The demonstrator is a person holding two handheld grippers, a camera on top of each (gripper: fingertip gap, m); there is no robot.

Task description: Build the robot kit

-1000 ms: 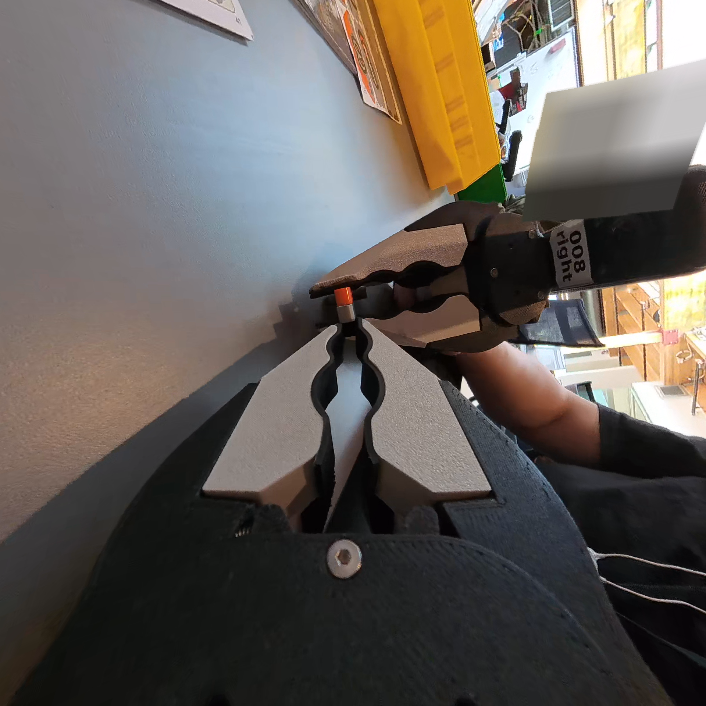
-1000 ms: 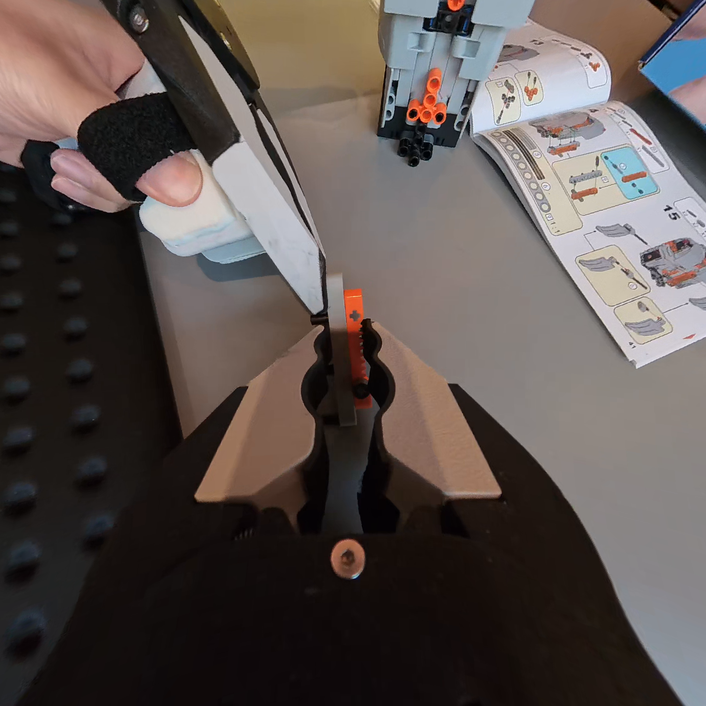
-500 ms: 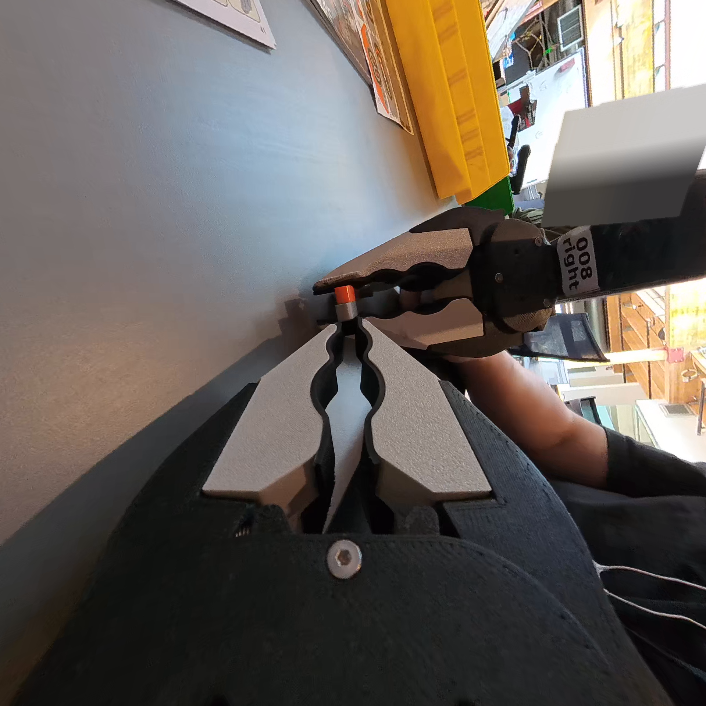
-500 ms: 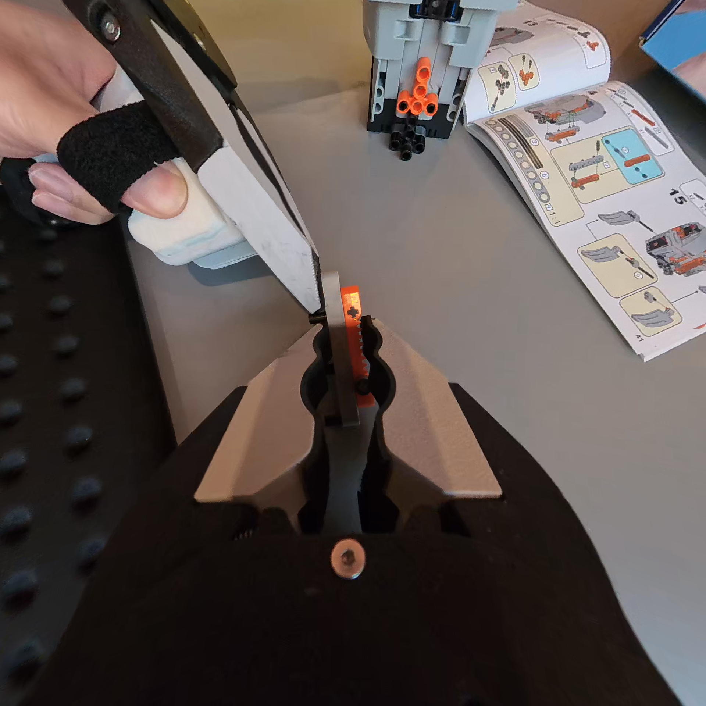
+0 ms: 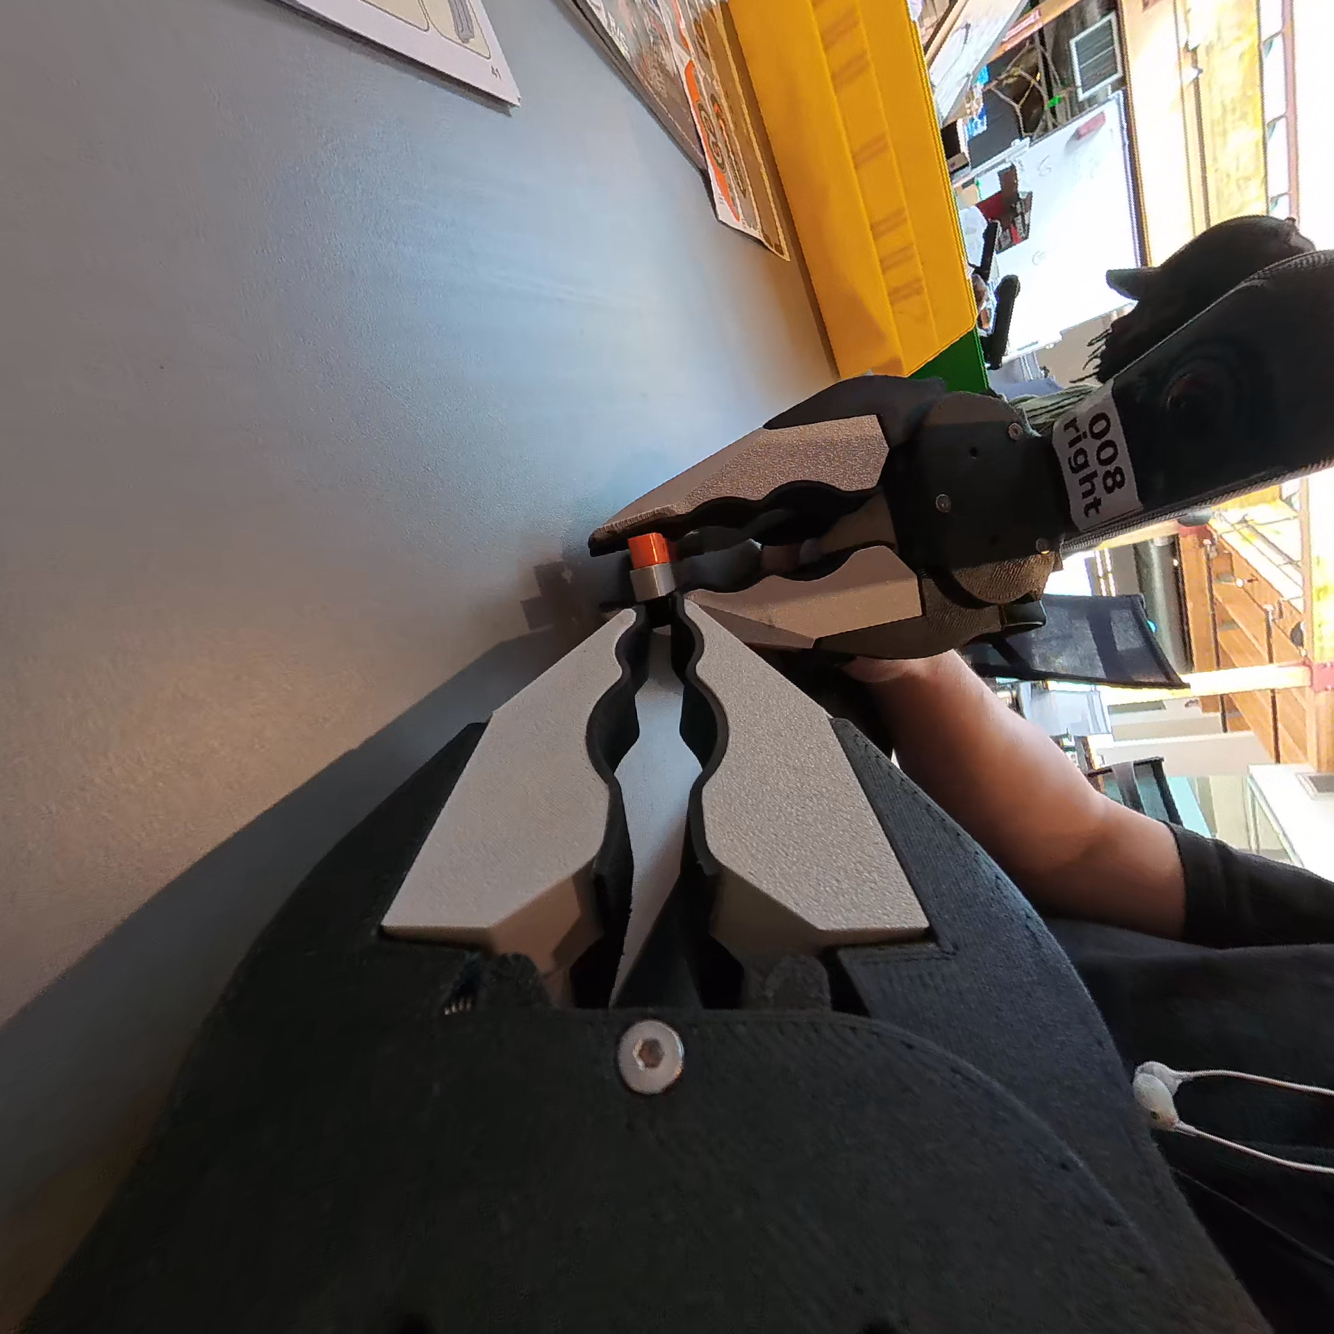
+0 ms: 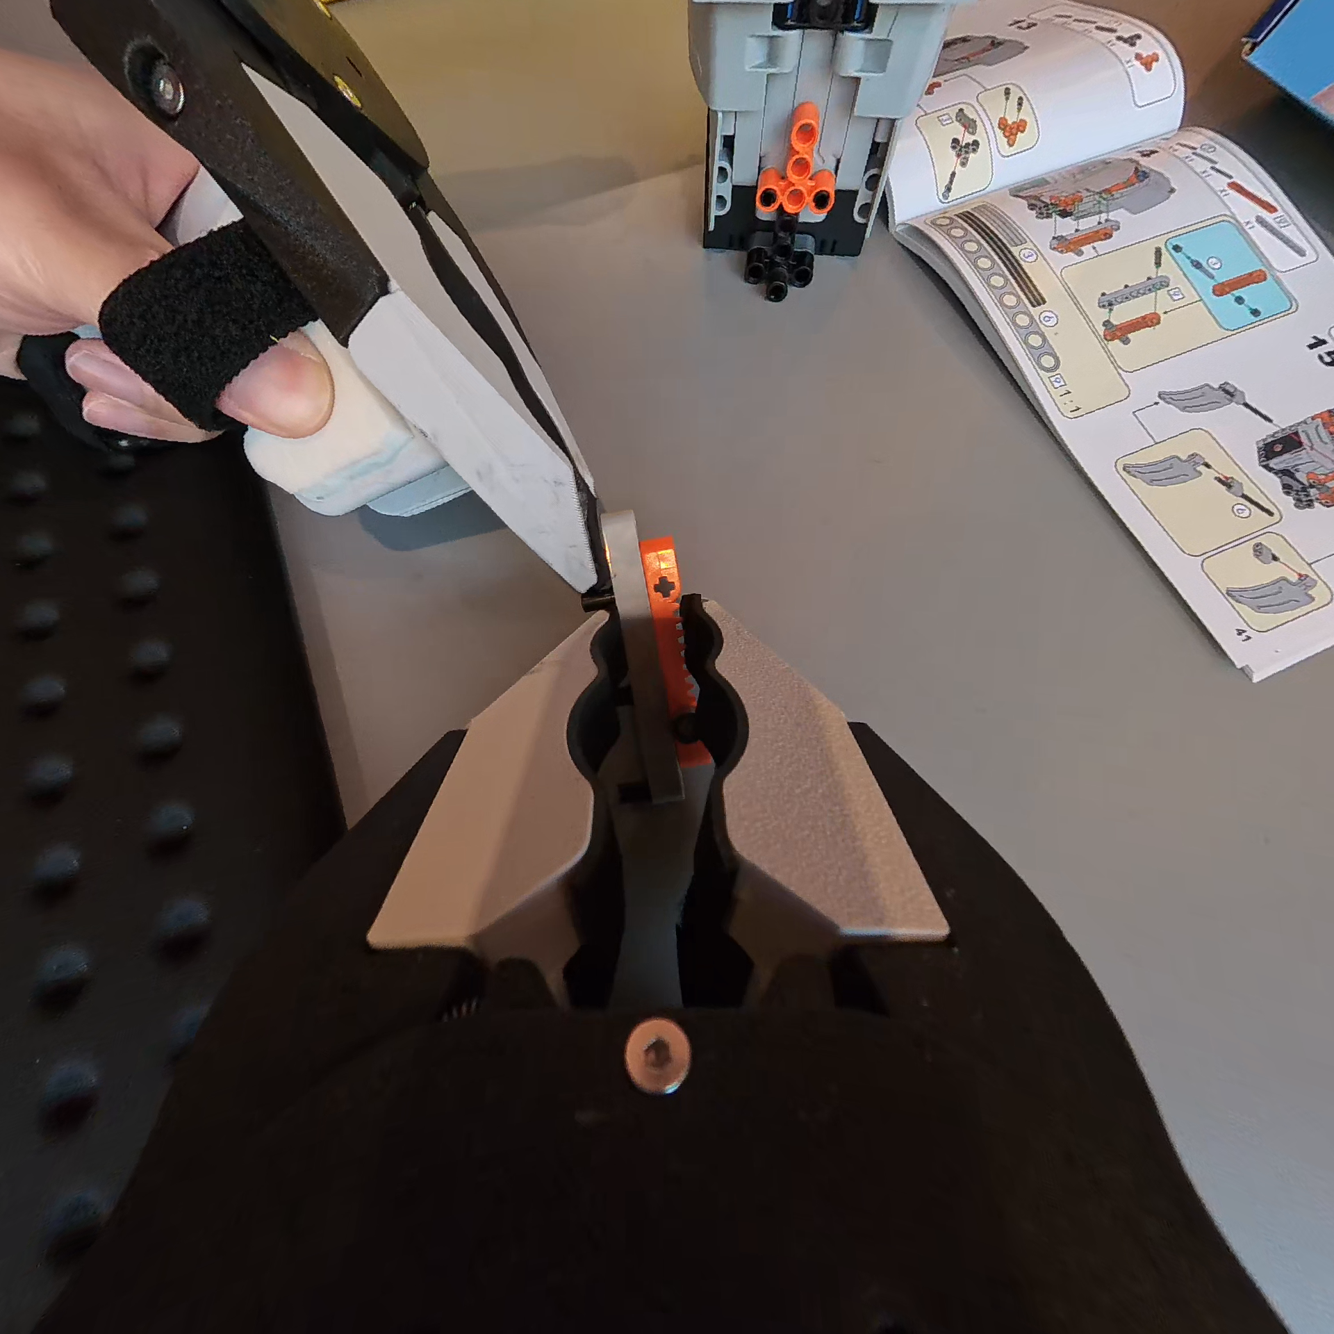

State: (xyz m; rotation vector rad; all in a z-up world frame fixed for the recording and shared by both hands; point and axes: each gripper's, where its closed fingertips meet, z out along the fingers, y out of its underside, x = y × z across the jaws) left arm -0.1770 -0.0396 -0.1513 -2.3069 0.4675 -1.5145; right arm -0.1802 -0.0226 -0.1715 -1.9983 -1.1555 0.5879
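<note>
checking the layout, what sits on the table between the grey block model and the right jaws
Only bare grey table lies between the grey block model and the right gripper, seen in the right wrist view.

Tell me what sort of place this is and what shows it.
Probably a workshop or lab bench set up for building a brick-construction kit. An open instruction booklet lies on the grey table beside a part-built grey and orange model, and yellow storage bins stand along the table's edge.
</note>
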